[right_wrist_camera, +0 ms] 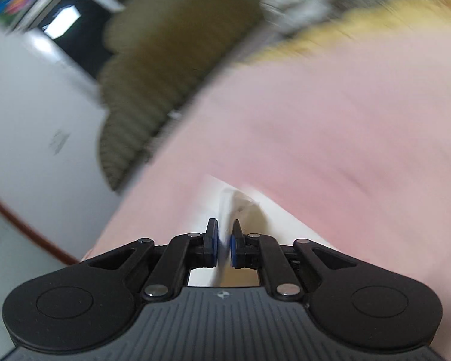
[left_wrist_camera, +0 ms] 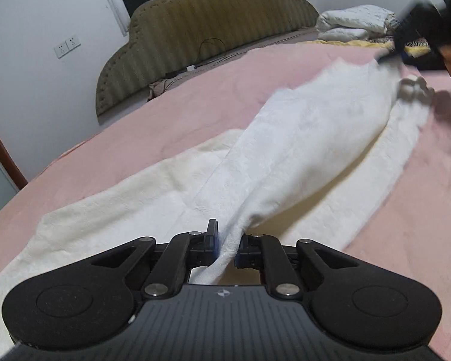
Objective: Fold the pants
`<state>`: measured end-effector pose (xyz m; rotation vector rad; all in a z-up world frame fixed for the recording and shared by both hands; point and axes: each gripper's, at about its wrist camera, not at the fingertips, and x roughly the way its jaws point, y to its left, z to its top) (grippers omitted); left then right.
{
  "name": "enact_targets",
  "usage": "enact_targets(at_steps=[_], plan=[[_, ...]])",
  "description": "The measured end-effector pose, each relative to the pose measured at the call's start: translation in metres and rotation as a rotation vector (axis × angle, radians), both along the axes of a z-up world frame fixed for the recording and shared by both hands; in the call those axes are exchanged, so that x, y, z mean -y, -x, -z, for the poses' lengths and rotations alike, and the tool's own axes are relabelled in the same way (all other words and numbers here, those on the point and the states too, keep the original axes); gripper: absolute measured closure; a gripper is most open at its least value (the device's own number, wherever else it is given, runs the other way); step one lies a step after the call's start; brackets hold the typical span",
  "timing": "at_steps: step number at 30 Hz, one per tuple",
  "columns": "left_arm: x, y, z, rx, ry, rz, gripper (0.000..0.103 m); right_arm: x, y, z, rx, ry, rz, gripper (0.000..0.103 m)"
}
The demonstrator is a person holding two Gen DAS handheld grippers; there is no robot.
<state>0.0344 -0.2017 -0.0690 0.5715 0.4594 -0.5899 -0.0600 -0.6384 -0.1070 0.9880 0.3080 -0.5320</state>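
stage: first lengthwise fold under way | white fleecy pants point(left_wrist_camera: 300, 150) on pink bed point(left_wrist_camera: 165, 114), one leg lifted | left gripper point(left_wrist_camera: 225, 248), right gripper point(right_wrist_camera: 224, 249) both pinching fabric | left: crosswise folds

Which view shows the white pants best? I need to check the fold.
The left wrist view: the white pants stretch across the pink bedsheet between both grippers. The right wrist view is blurred, showing only pinched fabric.

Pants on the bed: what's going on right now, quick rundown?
Left gripper shut on white pants. Right gripper shut on their far end. One leg lifted over the other on the pink bedspread. Nothing in the way.
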Motion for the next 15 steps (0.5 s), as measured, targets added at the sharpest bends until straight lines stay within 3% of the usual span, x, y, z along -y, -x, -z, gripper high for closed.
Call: enact_targets(at_steps=[4, 8, 10, 13, 15], plan=[[-0.005, -0.005, -0.009, -0.014, 0.024, 0.011, 0.090, -0.006, 0.013, -0.005, 0.007, 0.027, 0.002, 0.095], [-0.010, 0.009, -0.019, 0.000, 0.050, 0.041, 0.090, -0.025, 0.029, -0.026, -0.011, 0.153, 0.002, 0.095], [-0.008, 0.014, -0.016, 0.018, 0.020, 0.075, 0.089, -0.024, 0.031, -0.029, -0.072, 0.199, -0.002, 0.095], [-0.003, 0.012, 0.003, -0.008, -0.048, 0.111, 0.088, -0.017, 0.029, -0.022, -0.136, 0.182, -0.007, 0.094], [-0.001, 0.017, 0.012, 0.032, -0.076, 0.121, 0.088, -0.020, 0.022, -0.023, -0.203, 0.219, -0.036, 0.095]])
